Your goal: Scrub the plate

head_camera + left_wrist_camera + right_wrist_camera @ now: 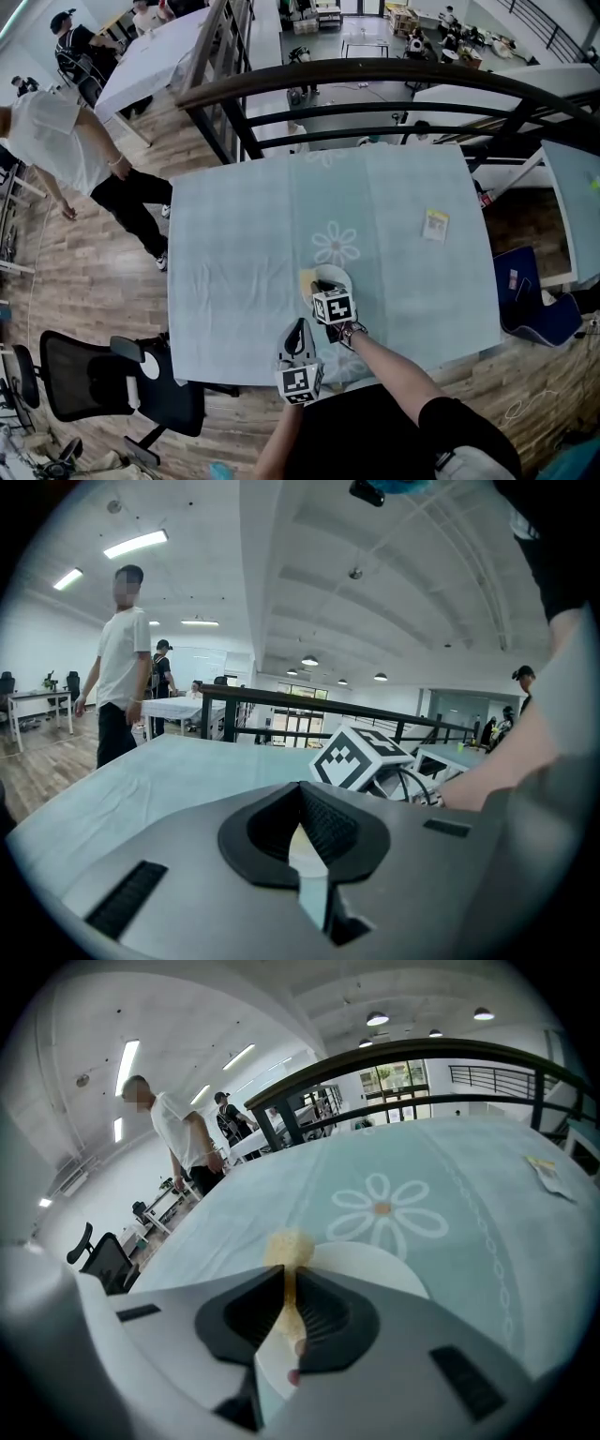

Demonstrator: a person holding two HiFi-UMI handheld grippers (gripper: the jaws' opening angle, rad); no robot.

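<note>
A pale blue-green daisy-print cloth covers the desk [244, 234], where the round white plate [335, 275] lies flat, face up, near the near edge. The right gripper [287, 1279] has its fingers clamped on a yellow sponge [289, 1246] jutting straight ahead onto the plate's left rim. The left gripper [301, 794], fingers together, is just beside it.

Cloth [234, 244] before you: pale blue, daisy [336, 244] printed near centre. Small yellow-white packet [436, 225] lies on it to your right, well apart from daisy. Dark railing [375, 73] curves past far edge. Person [56, 141] in white shirt, black trousers, on wood floor [84, 281] to your left. Black chair [84, 380] by near left corner. Blue bag [534, 314] on floor, right.
</note>
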